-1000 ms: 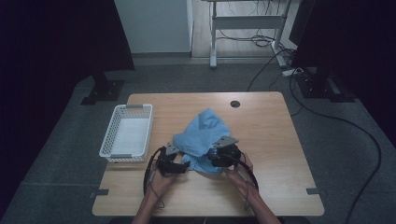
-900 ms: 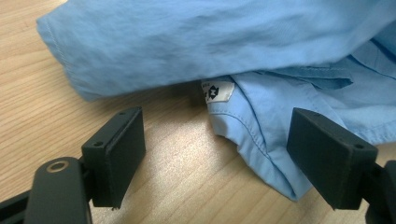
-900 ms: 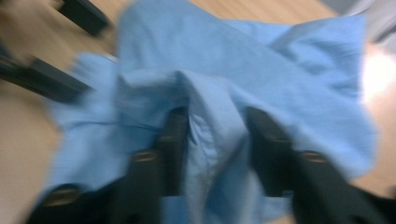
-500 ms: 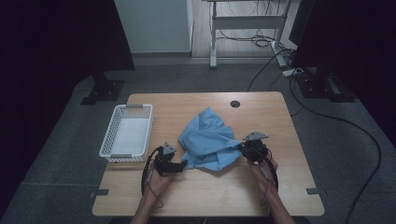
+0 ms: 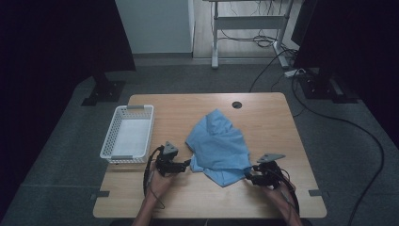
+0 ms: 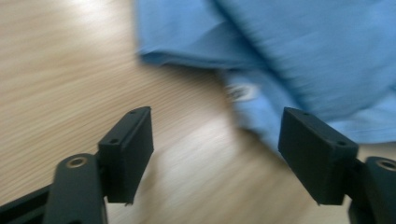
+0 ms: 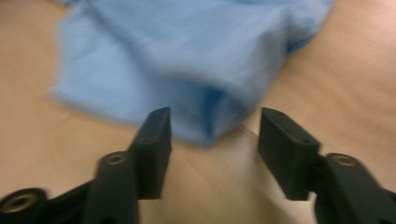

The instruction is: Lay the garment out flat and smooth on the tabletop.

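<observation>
A light blue cloth (image 5: 219, 148) lies rumpled and partly folded in the middle of the wooden table (image 5: 188, 202). My left gripper (image 5: 187, 165) sits at its near left edge, pointing right, jaws open. In the left gripper view the cloth (image 6: 303, 46) lies just beyond the open left gripper (image 6: 217, 144), with bare wood between the jaws. My right gripper (image 5: 249, 175) is at the cloth's near right corner, pointing left. Its jaws have just been opening. In the right gripper view the cloth's folded corner (image 7: 187, 56) reaches the gap of the right gripper (image 7: 212, 144), and the pads do not press it.
A white slatted basket (image 5: 113, 157) stands at the table's left side. A round cable hole (image 5: 236, 104) is near the far edge. A desk frame and cables stand on the floor beyond the table.
The right gripper has moved from the cloth's middle out to its near right corner, and the cloth has been drawn out wider to the right. The left gripper has hardly moved.
</observation>
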Motion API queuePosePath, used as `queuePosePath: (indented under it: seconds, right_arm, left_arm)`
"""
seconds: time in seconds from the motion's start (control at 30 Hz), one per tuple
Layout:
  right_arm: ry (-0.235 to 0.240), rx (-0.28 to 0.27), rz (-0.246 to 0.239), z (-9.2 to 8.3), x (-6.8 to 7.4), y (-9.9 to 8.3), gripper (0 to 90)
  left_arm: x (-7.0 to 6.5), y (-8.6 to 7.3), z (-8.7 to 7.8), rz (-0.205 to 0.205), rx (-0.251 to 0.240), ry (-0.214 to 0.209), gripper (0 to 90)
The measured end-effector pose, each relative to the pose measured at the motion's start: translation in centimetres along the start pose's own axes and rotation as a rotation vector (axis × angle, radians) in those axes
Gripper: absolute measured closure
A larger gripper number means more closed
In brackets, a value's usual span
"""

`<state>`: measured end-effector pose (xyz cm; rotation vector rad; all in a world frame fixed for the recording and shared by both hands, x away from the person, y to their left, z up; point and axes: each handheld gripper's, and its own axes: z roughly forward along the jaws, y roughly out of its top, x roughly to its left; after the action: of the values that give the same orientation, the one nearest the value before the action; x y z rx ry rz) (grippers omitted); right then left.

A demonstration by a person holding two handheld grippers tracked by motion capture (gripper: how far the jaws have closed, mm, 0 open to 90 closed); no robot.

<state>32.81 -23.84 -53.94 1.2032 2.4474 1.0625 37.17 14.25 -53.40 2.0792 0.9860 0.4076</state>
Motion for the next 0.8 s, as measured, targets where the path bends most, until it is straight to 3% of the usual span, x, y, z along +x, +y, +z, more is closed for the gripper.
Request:
queuePosePath:
  seconds: [0.07, 0.17, 0.27, 0.33, 0.4, 0.5, 0.63, 0.8]
  right_arm:
    - [0.022, -0.013, -0.024, -1.6, 0.8, -0.6, 38.3]
    - [-0.019, -0.056, -0.054, -3.0, 1.1, 0.0, 35.0]
    - [-0.06, -0.118, -0.057, -3.1, 0.5, 1.7, 34.8]
    - [-0.087, -0.146, -0.042, -2.2, -0.4, 3.4, 35.5]
    - [-0.101, -0.146, -0.037, -0.4, -1.2, 4.7, 41.3]
    - [-0.071, -0.115, -0.02, 2.7, -2.0, 5.5, 54.8]
    - [-0.084, -0.03, -0.108, 5.3, -1.2, 5.1, 64.7]
    - [-0.026, -0.019, -0.125, 4.9, 1.0, 3.9, 66.7]
  left_arm:
    - [-1.0, 0.2, 0.7, 0.016, 0.009, -0.008, 23.3]
    - [-1.6, 0.2, 1.7, 0.036, 0.039, 0.006, 22.6]
    - [-1.8, -0.1, 2.5, 0.048, 0.062, 0.024, 22.8]
    - [-1.7, -0.2, 2.6, 0.023, 0.049, 0.01, 24.0]
    - [-1.6, -0.2, 2.6, 0.028, 0.051, 0.012, 24.3]
    - [-1.4, -0.3, 2.5, 0.03, 0.051, 0.01, 24.4]
    - [-0.8, -0.2, 2.4, 0.031, 0.065, 0.012, 24.4]
    - [0.9, 0.2, 2.5, 0.013, 0.08, 0.036, 24.4]
